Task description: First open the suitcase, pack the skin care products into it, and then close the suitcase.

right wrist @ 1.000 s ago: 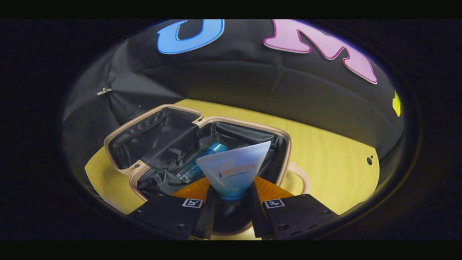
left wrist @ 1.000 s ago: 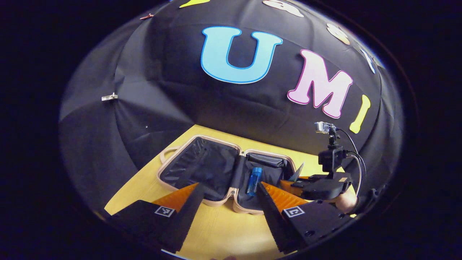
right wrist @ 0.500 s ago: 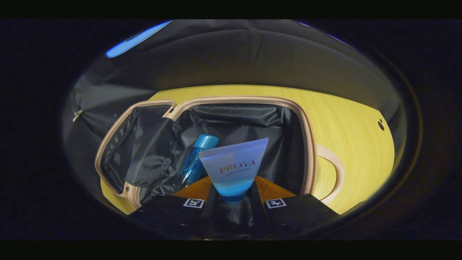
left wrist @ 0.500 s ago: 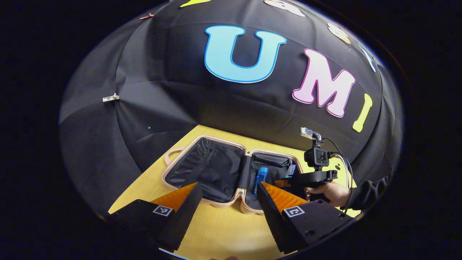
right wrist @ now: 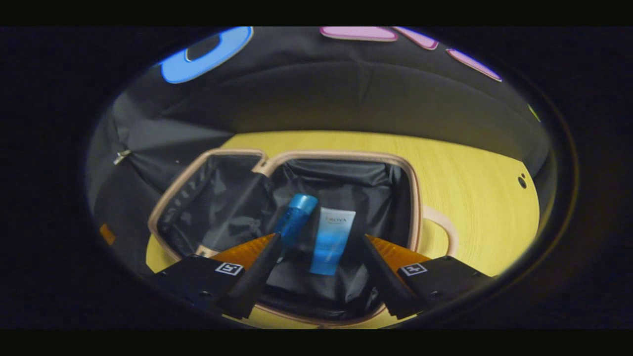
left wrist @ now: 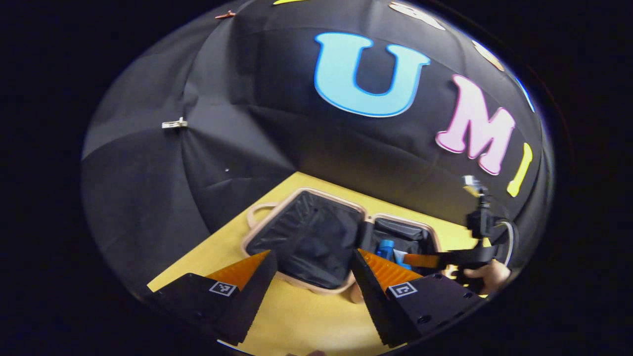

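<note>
Right gripper [right wrist: 316, 247] hangs wide apart over the open suitcase [right wrist: 413, 198], nothing between its fingers; just ahead of them, down on the black lining, lies the pale squeeze tube [right wrist: 332, 240], and touching or almost touching it on the left is the blue bottle [right wrist: 295, 217]; both sit in the right-hand half of the case, the other half folded out flat to the left; left gripper [left wrist: 311, 282] is spread too and holding nothing, hovering over the yellow table [left wrist: 301, 321] with the suitcase beyond its tips, the lid half straight ahead and the loaded half off to the right, where the other gripper and the hand [left wrist: 487, 274] holding it show; packing looks done from here, so I'd judge closing comes up now; that shell looks rigid with a soft lining, light enough to swing, probably hinged along the middle seam; best purchase seems the far rim of the empty half, or the tan loop handle [left wrist: 257, 215] on its outer edge; smooth rim could slip between the fingers, and the tube is squashy, so keep the lid from pinching it.
</note>
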### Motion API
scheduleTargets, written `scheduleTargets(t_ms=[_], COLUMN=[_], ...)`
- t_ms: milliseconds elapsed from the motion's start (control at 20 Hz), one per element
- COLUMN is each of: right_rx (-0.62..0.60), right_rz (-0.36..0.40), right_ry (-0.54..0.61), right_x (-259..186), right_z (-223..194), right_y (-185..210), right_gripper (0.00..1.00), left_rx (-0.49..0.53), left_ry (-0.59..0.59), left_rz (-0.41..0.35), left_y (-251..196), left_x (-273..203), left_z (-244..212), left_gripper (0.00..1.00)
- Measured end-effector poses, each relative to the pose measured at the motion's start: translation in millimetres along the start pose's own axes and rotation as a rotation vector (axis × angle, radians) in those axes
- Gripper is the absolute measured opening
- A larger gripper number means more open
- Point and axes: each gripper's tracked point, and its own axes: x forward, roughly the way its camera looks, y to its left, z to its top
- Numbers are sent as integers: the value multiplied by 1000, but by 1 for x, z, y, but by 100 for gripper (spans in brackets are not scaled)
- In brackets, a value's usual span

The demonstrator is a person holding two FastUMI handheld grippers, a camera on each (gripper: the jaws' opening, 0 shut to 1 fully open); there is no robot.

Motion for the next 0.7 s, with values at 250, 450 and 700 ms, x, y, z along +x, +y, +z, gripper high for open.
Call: scheduleTargets(t_ms=[250, 450, 700], right_rx=[-45, -25, -67], right_rz=[24, -4, -83], right_ry=[-188, -226, -251], right_x=[-79, -126, -172], right_z=[10, -14, -35], right_y=[1, -18, -54], right_gripper=[98, 98, 98], left_rx=[-125, -210, -338], left_ry=[13, 91, 211], left_rz=[39, 9, 5], left_y=[67, 103, 130], left_x=[60, 122, 195], left_z=[28, 37, 14], left_gripper=[96, 95, 92])
